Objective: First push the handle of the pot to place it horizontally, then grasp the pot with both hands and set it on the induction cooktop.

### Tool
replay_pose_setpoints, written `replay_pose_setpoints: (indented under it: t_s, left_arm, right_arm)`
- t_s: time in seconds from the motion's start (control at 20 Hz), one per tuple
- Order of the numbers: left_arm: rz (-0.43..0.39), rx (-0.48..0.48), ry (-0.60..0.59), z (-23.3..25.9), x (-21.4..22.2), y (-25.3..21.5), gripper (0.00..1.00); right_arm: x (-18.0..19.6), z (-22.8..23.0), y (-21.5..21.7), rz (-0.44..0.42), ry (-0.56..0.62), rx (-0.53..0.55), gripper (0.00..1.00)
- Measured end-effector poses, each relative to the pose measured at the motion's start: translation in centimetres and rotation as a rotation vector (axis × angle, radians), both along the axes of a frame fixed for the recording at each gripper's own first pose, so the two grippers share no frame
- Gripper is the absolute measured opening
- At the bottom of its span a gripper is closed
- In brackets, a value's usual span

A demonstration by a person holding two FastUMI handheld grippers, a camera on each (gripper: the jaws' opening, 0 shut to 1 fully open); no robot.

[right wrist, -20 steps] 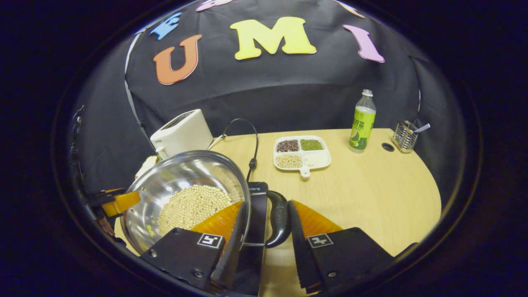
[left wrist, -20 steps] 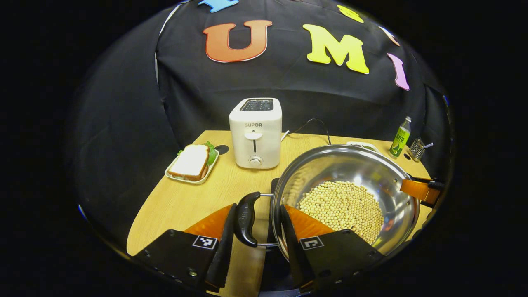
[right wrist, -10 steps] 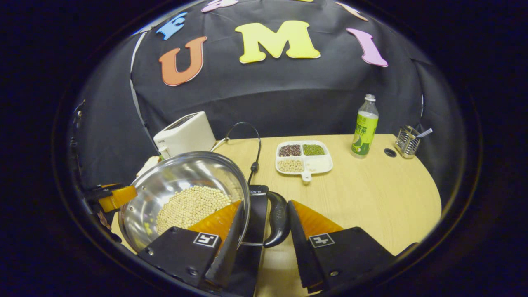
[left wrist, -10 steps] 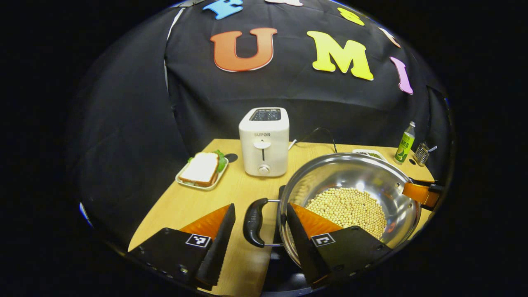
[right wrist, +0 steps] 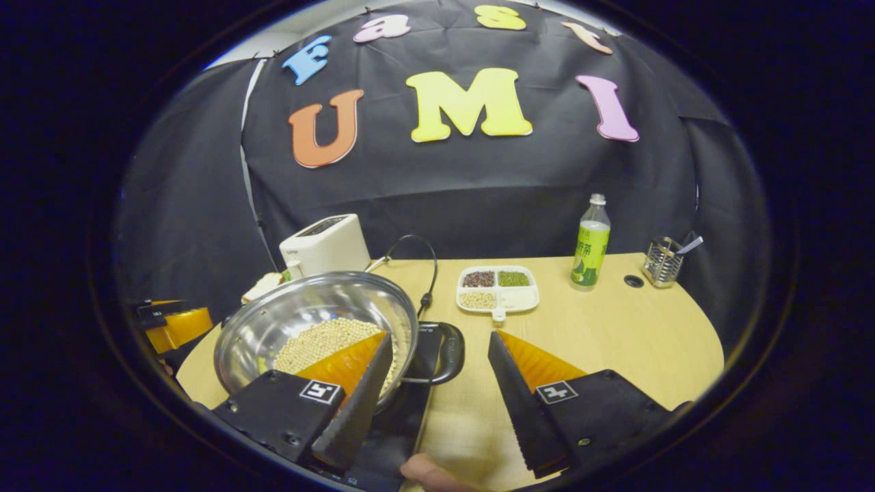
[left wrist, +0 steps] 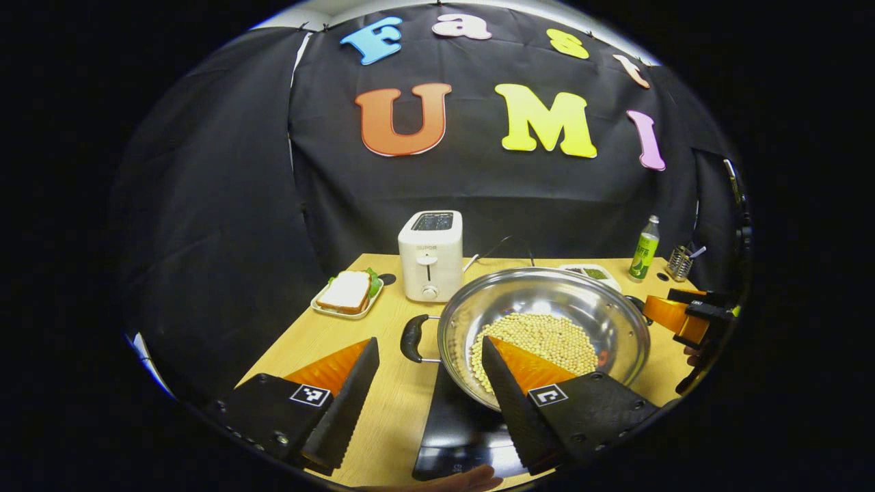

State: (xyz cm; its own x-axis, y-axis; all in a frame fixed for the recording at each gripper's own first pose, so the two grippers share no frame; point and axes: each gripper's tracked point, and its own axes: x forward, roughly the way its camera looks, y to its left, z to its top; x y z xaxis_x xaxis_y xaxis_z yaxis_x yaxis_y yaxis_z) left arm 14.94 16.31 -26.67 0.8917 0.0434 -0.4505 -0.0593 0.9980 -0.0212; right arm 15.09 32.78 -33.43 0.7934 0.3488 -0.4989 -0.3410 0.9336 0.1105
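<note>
On the black cooktop sits the pot of beans, side handles level; left gripper and right gripper both hang spread wide just behind those handles, touching nothing

A: What's hidden?
B: Induction cooktop mostly under the pot, cut off at the bottom edge. Divided dish half behind the rim.
A: Sandwich?
B: Plate mostly hidden in the right gripper view.

One pot, one toaster, one bottle.
</note>
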Motion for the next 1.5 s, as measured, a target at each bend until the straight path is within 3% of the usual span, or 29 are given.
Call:
replay_pose_setpoints:
  t_s: [0.35,0.85,0.95,1.05,1.5]
  left_arm:
    - [-0.004,0.007,-0.089,3.6,-6.0,-2.7,0.94]
    - [-0.044,-0.039,-0.236,10.4,-14.3,-9.5,0.94]
    - [-0.056,-0.038,-0.278,12.4,-15.7,-10.3,0.93]
    - [-0.041,-0.031,-0.304,13.9,-17.0,-10.8,0.93]
    - [-0.006,-0.034,-0.437,19.5,-21.5,-13.6,0.93]
  right_arm:
    - [-6.5,3.6,-2.7,0.019,-0.089,0.004,0.92]
    - [-14.8,10.7,-13.4,-0.063,-0.208,0.024,0.92]
    - [-16.0,12.5,-15.6,-0.086,-0.246,0.024,0.93]
    - [-16.9,13.8,-17.5,-0.099,-0.267,0.030,1.00]
    - [-19.8,19.1,-22.1,-0.140,-0.356,0.076,1.00]
